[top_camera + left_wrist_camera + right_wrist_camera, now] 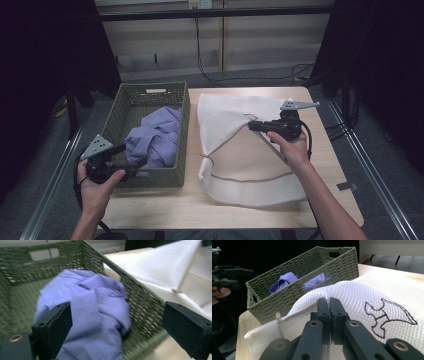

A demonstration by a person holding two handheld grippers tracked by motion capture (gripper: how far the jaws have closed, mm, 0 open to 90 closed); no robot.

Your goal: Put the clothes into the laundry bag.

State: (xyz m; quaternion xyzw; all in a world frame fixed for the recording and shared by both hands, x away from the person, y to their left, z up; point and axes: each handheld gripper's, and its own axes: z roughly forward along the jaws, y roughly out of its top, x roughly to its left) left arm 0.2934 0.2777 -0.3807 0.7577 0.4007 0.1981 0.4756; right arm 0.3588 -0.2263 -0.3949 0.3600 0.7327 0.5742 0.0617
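Tabletop (165, 205): light wood, carrying two large items side by side.

White mesh laundry bag (235, 150): lies flat across the centre-to-3-o'clock half of the tabletop, mouth edge lifted toward 1 o'clock. A drawstring cord (250, 179) runs across its lower part.

Green woven basket (150, 135): at 9 o'clock, just beside the bag. Inside it, a crumpled lavender shirt (156, 136), bunched toward the near end at 6 o'clock.

Right tool (254, 125): clenched on the bag's upper layer, holding a fold of mesh raised off the layer below. Left tool (136, 156): released, jaws standing wide, hanging over the basket's near rim with the shirt between and beyond the jaws, nothing pinched.

Judged step: reaching for the shirt so it can go into the held-open bag.

Risks, judged:
- Left jaws sit close to the basket's near wall; closing here could catch wicker along with cloth and drag the basket.
- A grip on one loose fold may leave most of the shirt trailing, snagging on the rim on the way out.
- The right pinch is on a thin mesh fold; a tug from incoming cloth could slip it and close the mouth.

View differences: the right gripper view shows an embroidered brown motif (388, 315) on the mesh and the cord's knotted end (278, 316); the high view shows neither clearly. The left gripper view, motion-blurred, gives the jaw-to-shirt gap best.
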